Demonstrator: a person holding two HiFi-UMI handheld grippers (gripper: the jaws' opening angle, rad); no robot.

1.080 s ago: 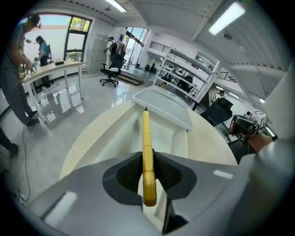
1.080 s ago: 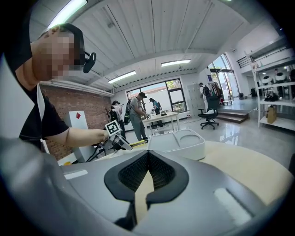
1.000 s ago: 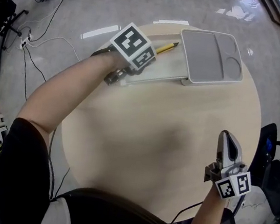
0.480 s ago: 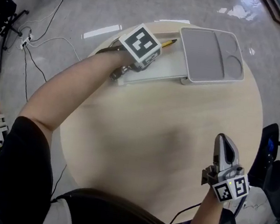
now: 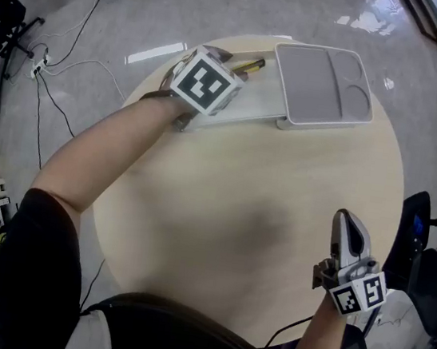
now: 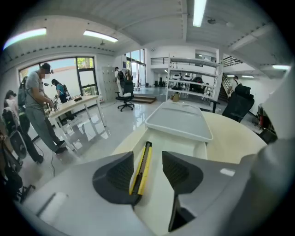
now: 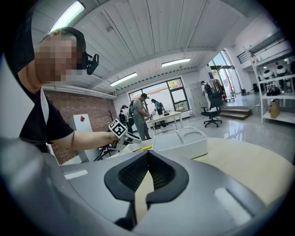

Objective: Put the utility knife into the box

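Jaws of the left gripper [image 6: 150, 174] have just been opening and now stand spread wide. The yellow utility knife [image 6: 142, 167] lies between them on the floor of the white box [image 6: 175, 140]. The right gripper [image 7: 146, 171] hovers at the table [image 5: 262, 208] edge, jaws pressed together on nothing.

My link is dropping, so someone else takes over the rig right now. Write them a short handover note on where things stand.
Left hand-held gripper: its jaws have just opened and stand wide apart over the yellow-and-black utility knife, not gripping it.
Right hand-held gripper: shut, empty, above the near side of the round beige table.
Knife: lies flat inside the shallow white box, close to one side wall. A pale grey compartmented tray rests over the box's far end.
Done: knife in the box, released.
Left: probably only drawing the left gripper clear.
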